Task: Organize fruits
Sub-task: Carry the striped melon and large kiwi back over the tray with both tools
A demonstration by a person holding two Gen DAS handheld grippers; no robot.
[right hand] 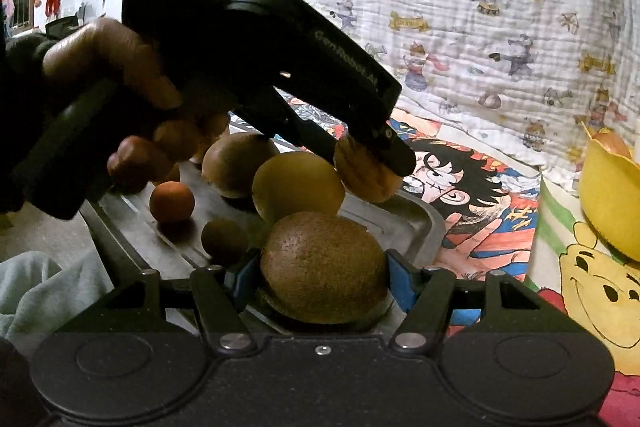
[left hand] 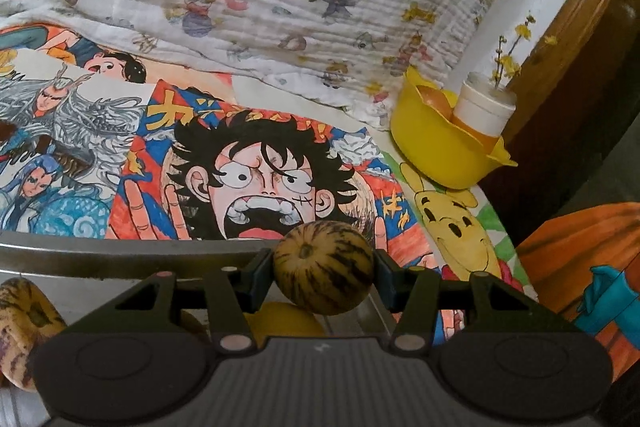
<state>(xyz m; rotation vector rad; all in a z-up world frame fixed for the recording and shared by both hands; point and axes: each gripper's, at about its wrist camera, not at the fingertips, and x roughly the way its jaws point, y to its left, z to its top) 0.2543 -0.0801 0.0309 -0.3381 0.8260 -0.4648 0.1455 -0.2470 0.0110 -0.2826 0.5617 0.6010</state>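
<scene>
A striped round fruit point(left hand: 323, 267) is clamped between the pads of the left gripper point(left hand: 324, 269), above the far rim of a metal tray point(right hand: 420, 223). A brown kiwi point(right hand: 324, 267) is clamped in the right gripper point(right hand: 322, 277) at the tray's near end. Four more fruits are seen on the tray between them: one yellow point(right hand: 298, 187), one orange point(right hand: 172, 202), two brown. A yellow bowl point(left hand: 444, 147) stands far right on cartoon drawings point(left hand: 260, 163), with one white jar point(left hand: 484, 107) beside it.

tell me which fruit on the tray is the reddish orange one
The small round fruit at the tray's left side, lying free below the hand. The others are brown, yellow or striped.
</scene>
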